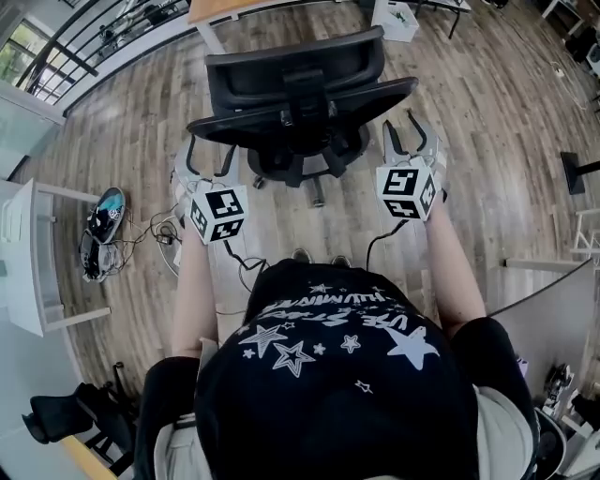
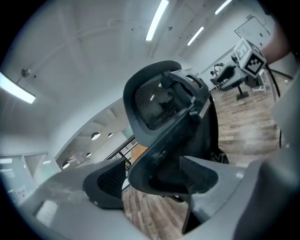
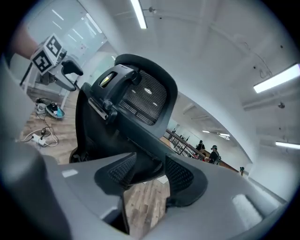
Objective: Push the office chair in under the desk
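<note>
A black mesh-backed office chair [image 1: 295, 94] stands on the wood floor just ahead of me, its back toward me. Beyond it at the top edge is the desk [image 1: 234, 9] with a light wooden top. My left gripper [image 1: 208, 159] is at the left end of the chair's backrest, jaws spread wide. In the left gripper view, the backrest's lower edge [image 2: 159, 159] lies between the fingers of the left gripper [image 2: 154, 183] without being pinched. My right gripper [image 1: 411, 136] is at the right end, jaws apart. In the right gripper view, the right gripper [image 3: 150, 178] straddles the chair's edge [image 3: 140, 140] loosely.
A white table [image 1: 28, 253] stands at the left, with cables and a bag [image 1: 103, 220] on the floor beside it. A white box [image 1: 394, 19] sits near the desk. A black stand base [image 1: 577, 173] is at the right, another dark chair [image 1: 66, 412] at the lower left.
</note>
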`<control>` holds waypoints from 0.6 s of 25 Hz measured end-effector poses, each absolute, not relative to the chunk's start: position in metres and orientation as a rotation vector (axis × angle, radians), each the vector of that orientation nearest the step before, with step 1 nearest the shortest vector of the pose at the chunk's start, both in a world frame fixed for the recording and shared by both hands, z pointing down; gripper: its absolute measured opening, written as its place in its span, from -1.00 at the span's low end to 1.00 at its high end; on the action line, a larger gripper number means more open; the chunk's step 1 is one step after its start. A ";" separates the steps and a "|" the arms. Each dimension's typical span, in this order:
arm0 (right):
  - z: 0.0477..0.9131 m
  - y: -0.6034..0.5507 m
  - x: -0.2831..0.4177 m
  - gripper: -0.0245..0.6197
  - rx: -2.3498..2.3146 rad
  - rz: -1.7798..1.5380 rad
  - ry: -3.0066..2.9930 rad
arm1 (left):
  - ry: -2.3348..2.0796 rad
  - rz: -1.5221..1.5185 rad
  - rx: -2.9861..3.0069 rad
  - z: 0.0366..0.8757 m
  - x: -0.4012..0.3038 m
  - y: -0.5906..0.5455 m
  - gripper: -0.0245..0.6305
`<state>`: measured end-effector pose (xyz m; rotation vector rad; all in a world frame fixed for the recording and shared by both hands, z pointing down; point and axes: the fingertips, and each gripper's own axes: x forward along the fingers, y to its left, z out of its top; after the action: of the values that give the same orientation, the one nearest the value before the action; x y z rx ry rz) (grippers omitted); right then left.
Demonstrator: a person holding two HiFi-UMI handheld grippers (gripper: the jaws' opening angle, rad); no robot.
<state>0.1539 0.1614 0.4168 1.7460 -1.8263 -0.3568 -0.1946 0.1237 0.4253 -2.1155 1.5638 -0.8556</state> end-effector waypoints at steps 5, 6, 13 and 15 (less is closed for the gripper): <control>0.417 0.138 0.143 -0.11 1.672 -0.402 -1.777 | 1.460 -0.970 -1.974 0.426 -0.204 0.108 0.19; 0.417 0.132 0.144 -0.06 1.654 -0.418 -1.754 | 1.440 -0.985 -1.944 0.425 -0.204 0.105 0.19; 0.426 0.097 0.156 0.31 1.515 -0.479 -1.608 | 1.376 -1.086 -1.854 0.432 -0.205 0.077 0.19; 0.427 0.090 0.157 0.31 1.501 -0.496 -1.581 | 1.370 -1.081 -1.838 0.432 -0.205 0.071 0.19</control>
<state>0.1572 0.0897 0.4270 1.5012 -1.5812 -0.4957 -0.2046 0.0708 0.4320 -1.8379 1.3700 -1.0812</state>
